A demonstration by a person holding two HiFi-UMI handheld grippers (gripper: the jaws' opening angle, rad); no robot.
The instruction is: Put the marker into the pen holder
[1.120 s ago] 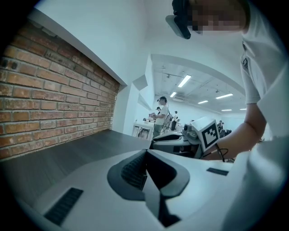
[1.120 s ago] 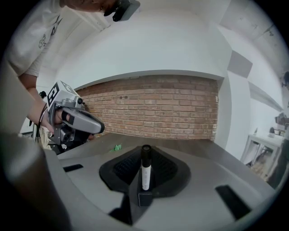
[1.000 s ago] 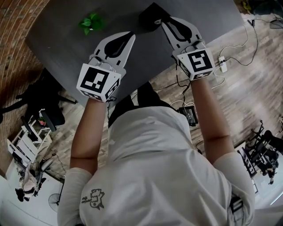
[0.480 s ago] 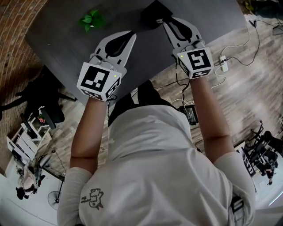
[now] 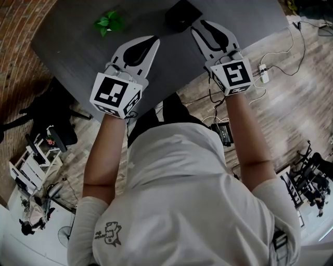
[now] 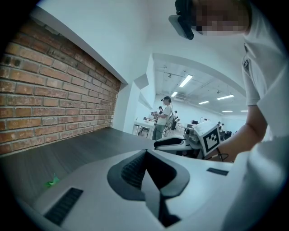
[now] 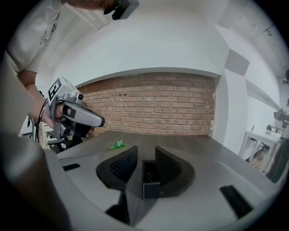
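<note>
A black square pen holder (image 5: 182, 14) stands on the dark table (image 5: 78, 47) near its far edge. In the right gripper view the pen holder (image 7: 151, 179) sits right in front of the parted jaws, with a dim shape inside its opening. I cannot make out a marker as such. My right gripper (image 5: 196, 26) hovers just short of the holder; its jaws are opening and grip nothing. In its own view my right gripper (image 7: 146, 152) shows a clear gap. My left gripper (image 5: 154, 41) rests over mid-table, shut and empty; in its own view my left gripper (image 6: 145, 151) has its jaws together.
A small green paper figure (image 5: 110, 22) lies at the table's far left. The table's near edge runs just under both grippers. Cables and a power strip (image 5: 261, 74) lie on the wooden floor at the right. Chairs and gear stand on the left.
The right gripper's jaws have spread apart. A small light thing at their tip by the holder is gone from sight. The left gripper has stayed put.
</note>
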